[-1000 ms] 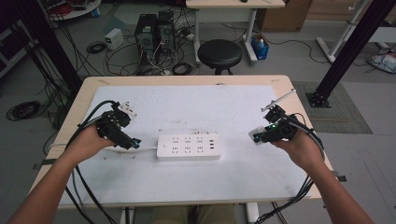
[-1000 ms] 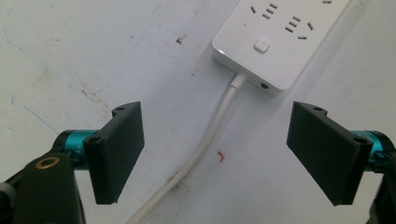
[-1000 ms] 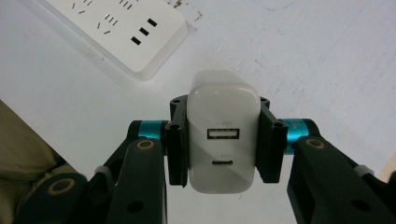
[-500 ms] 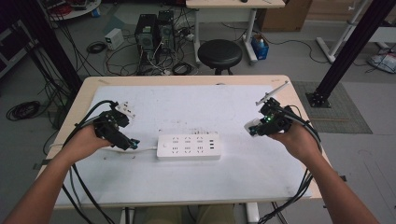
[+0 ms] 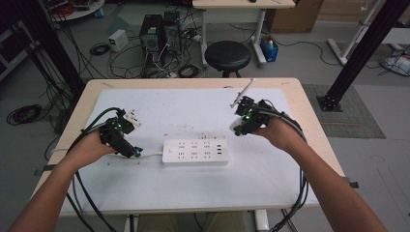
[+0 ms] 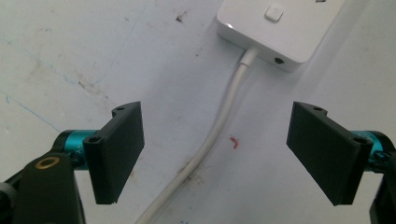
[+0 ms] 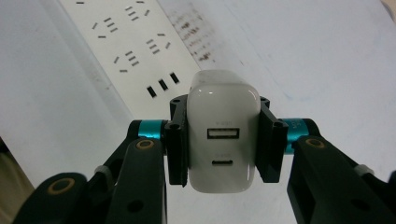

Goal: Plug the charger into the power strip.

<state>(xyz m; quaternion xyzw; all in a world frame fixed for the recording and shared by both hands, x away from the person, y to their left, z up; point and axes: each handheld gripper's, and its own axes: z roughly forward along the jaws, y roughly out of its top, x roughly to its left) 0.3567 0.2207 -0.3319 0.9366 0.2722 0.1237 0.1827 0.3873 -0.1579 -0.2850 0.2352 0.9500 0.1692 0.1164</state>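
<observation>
Right gripper (image 7: 223, 140), lower centre of its own view, pinches a white USB charger (image 7: 223, 135) above the power strip (image 7: 126, 51). Left gripper (image 6: 215, 149), jaws spread wide, straddles the strip's white cord (image 6: 219, 135) on the table (image 5: 270, 179).

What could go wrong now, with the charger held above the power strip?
1. The right gripper holds the charger only by its smooth sides; pushed into the strip, it may slip or tilt.
2. The left gripper is open around the cord, so the strip may slide.
</observation>
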